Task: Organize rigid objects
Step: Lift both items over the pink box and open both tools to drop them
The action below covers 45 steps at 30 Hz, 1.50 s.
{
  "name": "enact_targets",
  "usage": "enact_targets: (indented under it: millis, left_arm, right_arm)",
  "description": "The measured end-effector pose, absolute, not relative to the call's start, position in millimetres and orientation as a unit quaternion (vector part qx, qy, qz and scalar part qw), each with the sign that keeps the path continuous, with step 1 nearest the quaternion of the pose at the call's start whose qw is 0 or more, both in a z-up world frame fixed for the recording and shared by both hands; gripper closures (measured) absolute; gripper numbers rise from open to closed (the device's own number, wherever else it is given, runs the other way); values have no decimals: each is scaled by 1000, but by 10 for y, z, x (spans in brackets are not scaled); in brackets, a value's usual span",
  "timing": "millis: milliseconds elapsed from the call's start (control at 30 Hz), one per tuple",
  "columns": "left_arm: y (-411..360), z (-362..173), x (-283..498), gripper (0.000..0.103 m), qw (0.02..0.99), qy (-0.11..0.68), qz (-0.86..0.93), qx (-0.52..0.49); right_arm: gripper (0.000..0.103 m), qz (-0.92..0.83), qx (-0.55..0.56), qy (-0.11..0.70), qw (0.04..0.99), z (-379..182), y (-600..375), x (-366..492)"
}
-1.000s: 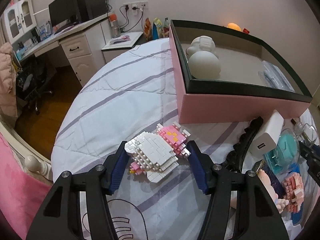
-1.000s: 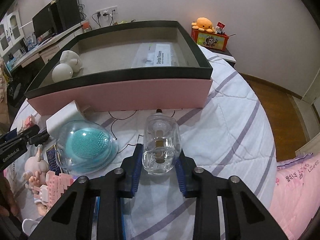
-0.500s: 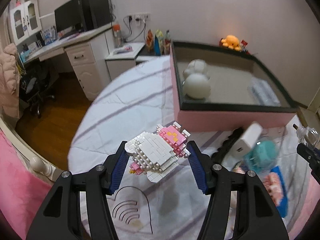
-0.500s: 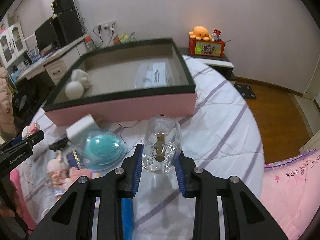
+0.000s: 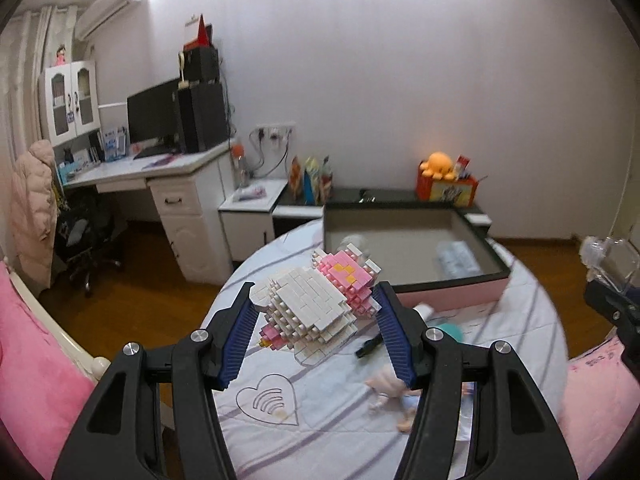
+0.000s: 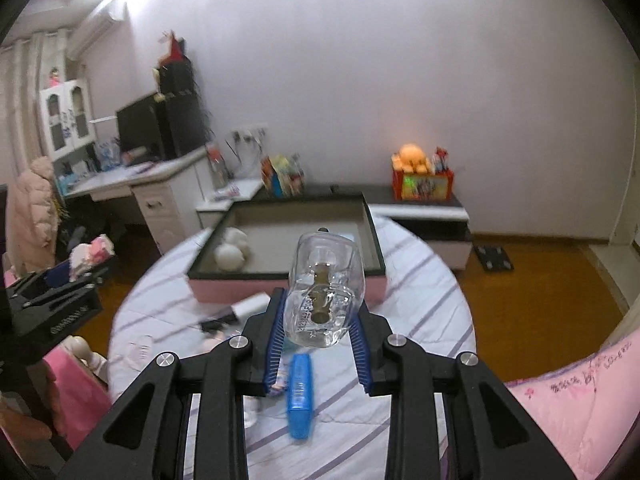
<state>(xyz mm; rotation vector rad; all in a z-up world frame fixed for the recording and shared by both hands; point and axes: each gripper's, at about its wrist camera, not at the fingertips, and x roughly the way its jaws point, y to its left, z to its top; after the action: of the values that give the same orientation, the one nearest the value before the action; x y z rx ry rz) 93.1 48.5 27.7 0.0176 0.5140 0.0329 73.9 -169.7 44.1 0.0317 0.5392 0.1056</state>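
Observation:
My left gripper (image 5: pixel 316 306) is shut on a white and pink brick-built figure (image 5: pixel 316 300), held in the air above the bed. My right gripper (image 6: pixel 320 312) is shut on a clear glass bottle (image 6: pixel 325 298), also lifted off the bed. The pink box with a black rim (image 5: pixel 452 294) (image 6: pixel 288 282) lies ahead of both; it holds a white round toy (image 6: pixel 230 254) and a clear packet (image 5: pixel 456 258). In the left wrist view the bottle and right gripper show at the right edge (image 5: pixel 608 266); the left gripper with the figure shows at the left in the right wrist view (image 6: pixel 86 258).
On the striped bedsheet (image 5: pixel 332 412) lie a doll figure (image 5: pixel 394 390), a black clip (image 5: pixel 370 346), a white charger (image 6: pixel 250 306) and a blue case (image 6: pixel 300 394). A pink quilt (image 6: pixel 572 404) is at the right. A desk (image 5: pixel 168 184) and low cabinets stand beyond the bed.
Both grippers have risen well off the bed with their objects and tilted up, so the bed, box and loose items now look smaller and lower. Both grips are unchanged.

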Motion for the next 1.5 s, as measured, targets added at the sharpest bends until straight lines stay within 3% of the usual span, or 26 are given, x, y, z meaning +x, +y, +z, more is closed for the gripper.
enact_targets:
  millis: [300, 833, 1100, 1500]
  left_arm:
    - [274, 480, 458, 43, 977, 213, -13, 19]
    - [185, 444, 554, 43, 976, 216, -14, 23]
    - [137, 638, 980, 43, 980, 193, -30, 25]
    - [-64, 715, 2476, 43, 977, 205, -48, 44]
  right_arm:
    - [73, 87, -7, 233, 969, 554, -1467, 418]
    - [73, 85, -4, 234, 969, 529, -1529, 503]
    - [73, 73, 6, 226, 972, 587, -1576, 853]
    - [72, 56, -3, 241, 969, 690, -1773, 2254]
